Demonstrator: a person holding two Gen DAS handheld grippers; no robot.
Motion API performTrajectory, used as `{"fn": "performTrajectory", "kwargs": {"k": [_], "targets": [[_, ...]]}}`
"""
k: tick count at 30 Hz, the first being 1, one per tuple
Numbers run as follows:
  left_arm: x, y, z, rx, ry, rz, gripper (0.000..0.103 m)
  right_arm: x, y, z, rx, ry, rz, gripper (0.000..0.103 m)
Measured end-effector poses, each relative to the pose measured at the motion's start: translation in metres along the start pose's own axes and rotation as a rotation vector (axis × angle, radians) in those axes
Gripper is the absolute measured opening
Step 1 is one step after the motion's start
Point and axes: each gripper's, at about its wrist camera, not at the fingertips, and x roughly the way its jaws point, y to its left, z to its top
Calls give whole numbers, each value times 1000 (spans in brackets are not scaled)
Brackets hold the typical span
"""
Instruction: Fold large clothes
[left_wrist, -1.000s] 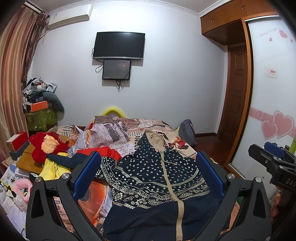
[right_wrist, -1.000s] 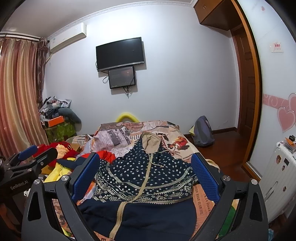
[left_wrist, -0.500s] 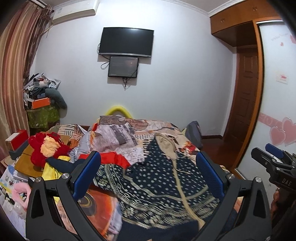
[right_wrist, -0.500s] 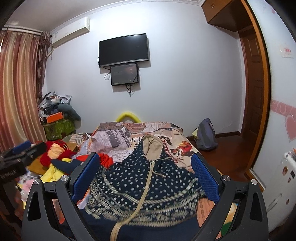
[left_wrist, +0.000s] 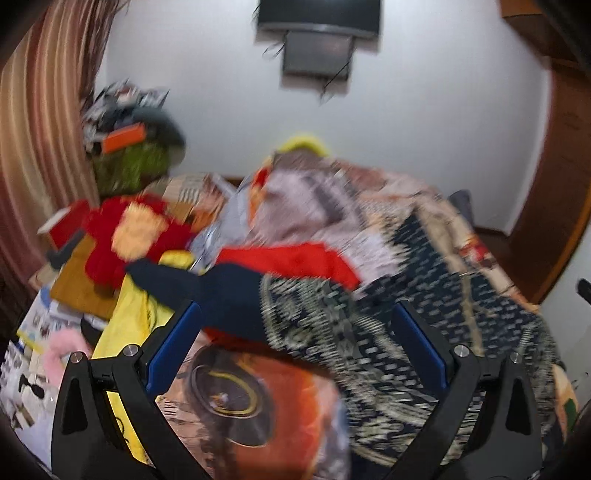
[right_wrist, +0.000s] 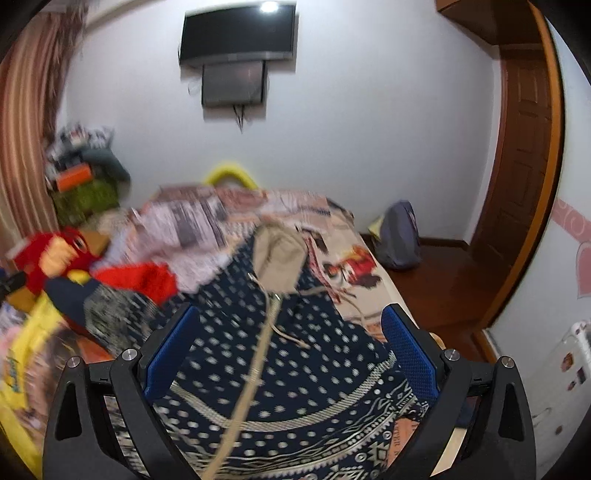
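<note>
Grippers first: the left gripper (left_wrist: 295, 354) and the right gripper (right_wrist: 291, 350) are both seen with blue pads spread wide and nothing between them, held above the bed (right_wrist: 354, 266). Directly beyond the pads lies the task's garment, a navy hooded jacket (right_wrist: 295, 354) with white dots and a beige zip, spread front-up along the bed, hood (right_wrist: 279, 258) toward the far wall. Handling is judged as soft, limp and fairly bulky: light enough to lift, but prone to sag and drag unless taken at two points. Hold is best taken at a seam or edge, such as the sleeve cuff or hem corner.

In the left view alone, the jacket's dark sleeve (left_wrist: 207, 288) is shown stretched out leftward over a yellow cloth (left_wrist: 125, 332), with a red garment (left_wrist: 295, 262) behind it; this view is motion-blurred. In the right view alone, the hood, drawcords and zip line are shown clearly, and a backpack (right_wrist: 399, 240) on the floor beyond.
</note>
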Motion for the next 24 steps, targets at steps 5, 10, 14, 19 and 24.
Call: {"fn": "performTrajectory", "kwargs": {"k": [5,10,14,19,24], "targets": [[56,41,-18,-66,120,14,103,36,4,-6,-38,70,13,98],[96,78,-27,-181,227,-98,103,70,8,-7,-66,136,5,98],[129,112,-26,-299,285,-157,103,97,9,-8,-71,206,59,98],[165,147,-24,-401,330,-146,97,130,-3,-13,5,322,145,98],[198,179,-30,-557,350,-166,94,147,-12,-17,96,373,194,98]]}}
